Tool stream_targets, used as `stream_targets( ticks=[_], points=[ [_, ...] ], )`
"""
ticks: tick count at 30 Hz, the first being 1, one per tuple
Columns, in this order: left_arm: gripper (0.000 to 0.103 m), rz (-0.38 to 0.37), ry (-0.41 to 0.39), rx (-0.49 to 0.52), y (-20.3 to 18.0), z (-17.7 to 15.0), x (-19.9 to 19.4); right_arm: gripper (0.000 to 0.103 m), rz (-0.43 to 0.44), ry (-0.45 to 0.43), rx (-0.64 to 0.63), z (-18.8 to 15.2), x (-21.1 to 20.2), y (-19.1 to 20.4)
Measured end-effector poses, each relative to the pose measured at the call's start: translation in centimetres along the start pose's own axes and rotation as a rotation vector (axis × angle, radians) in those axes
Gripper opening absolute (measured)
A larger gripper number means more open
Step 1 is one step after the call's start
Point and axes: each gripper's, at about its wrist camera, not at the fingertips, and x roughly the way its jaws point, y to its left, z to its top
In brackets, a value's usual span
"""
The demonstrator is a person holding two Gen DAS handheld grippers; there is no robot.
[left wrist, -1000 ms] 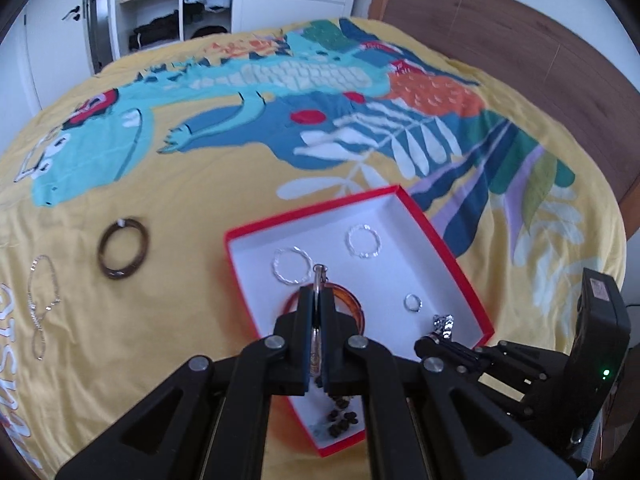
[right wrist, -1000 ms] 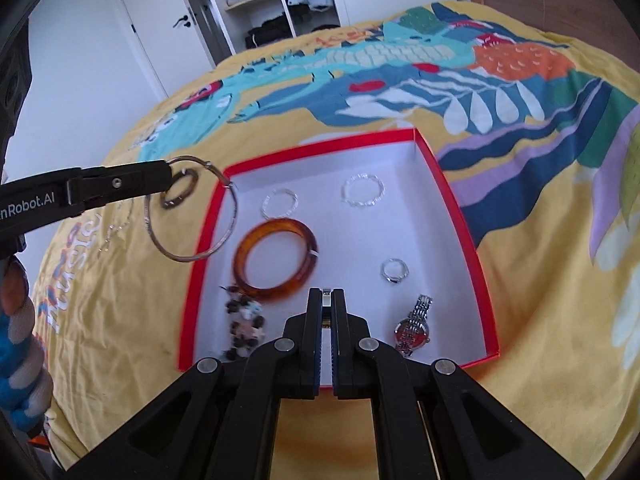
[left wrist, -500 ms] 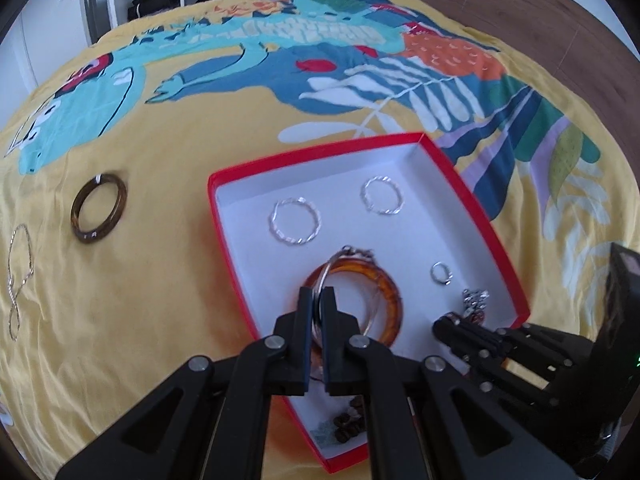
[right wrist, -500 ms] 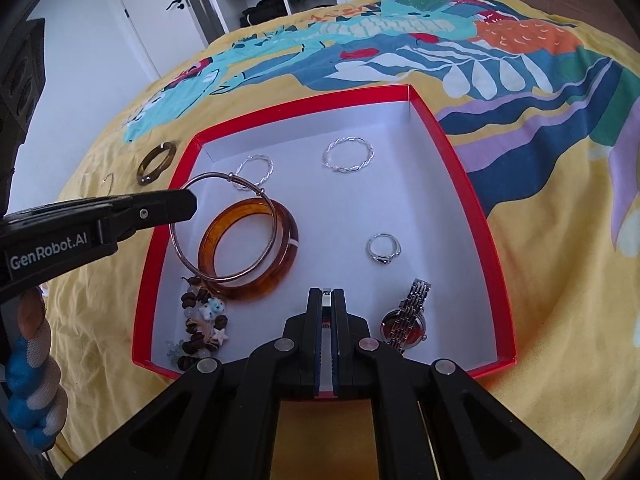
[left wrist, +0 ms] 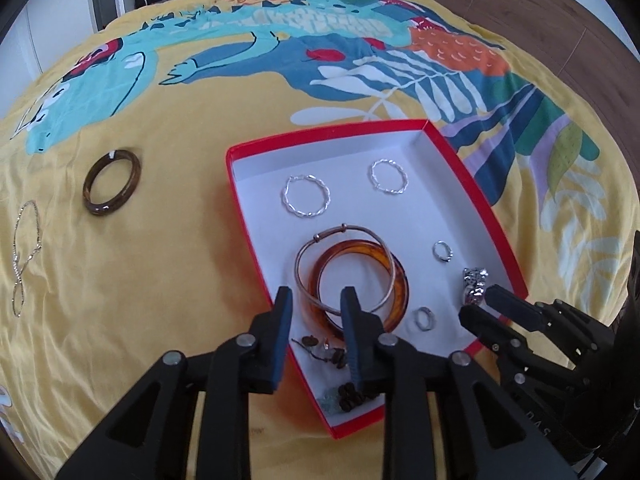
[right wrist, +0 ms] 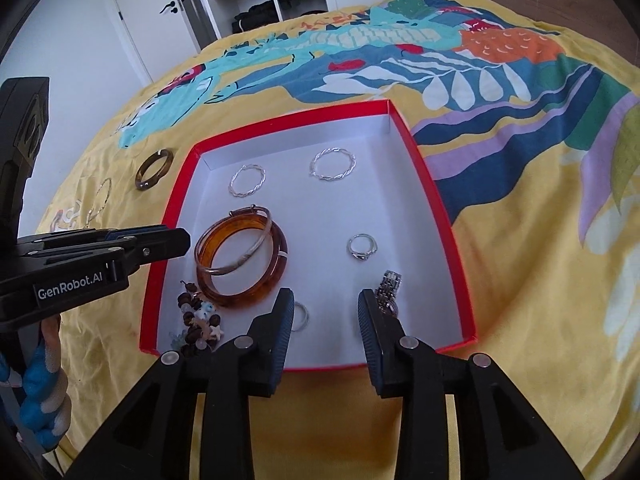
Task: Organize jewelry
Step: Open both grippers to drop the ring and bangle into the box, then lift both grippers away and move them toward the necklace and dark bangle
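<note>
Black jaws, blue pads (left wrist: pixel 282 322) — silver screws

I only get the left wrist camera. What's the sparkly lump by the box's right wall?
Observer: A silver watch, lying flat in the box.
Operator: And the brown bits at the near end?
Observer: A bead bracelet, brown beads with blue and white charms.
Operator: Do you see a hand?
Observer: Yes, a hand in a blue-and-white glove, low on the left.
</note>
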Motion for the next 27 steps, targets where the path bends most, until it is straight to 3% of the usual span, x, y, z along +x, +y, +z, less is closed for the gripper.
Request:
stream_targets(
  ticks=[7, 14, 18, 21, 27],
  points=[
    [0.025, 0.013, -0.079, -0.029, 1.1, -1.7, -5.4, 0.034, -0.007, -0.034, 0.0, -0.3, -3.5, 0.4],
    [0.025, 0.086, -0.147, -0.083, 3.4, -5.2, -11.6, 0.034, 0.0, -0.086, 0.006, -1.0, -8.0, 2.4],
    [0.026, 0.125, -0.165, -0.094, 3.7, -7.8, -14.6, 0.037, 0.001, -0.107, 0.002, -2.0, -10.6, 4.1],
    [0.037, 0.14, -0.183, -0.118, 4.2, -10.1, -16.8, 0.038, 0.005, -0.121, -0.005, -3.3, -12.5, 5.7],
    [0.038, 0.182, -0.217, -0.146, 5.5, -14.8, -20.5, 0.041, 0.02, -0.147, -0.033, -5.5, -15.7, 8.9]
  ],
)
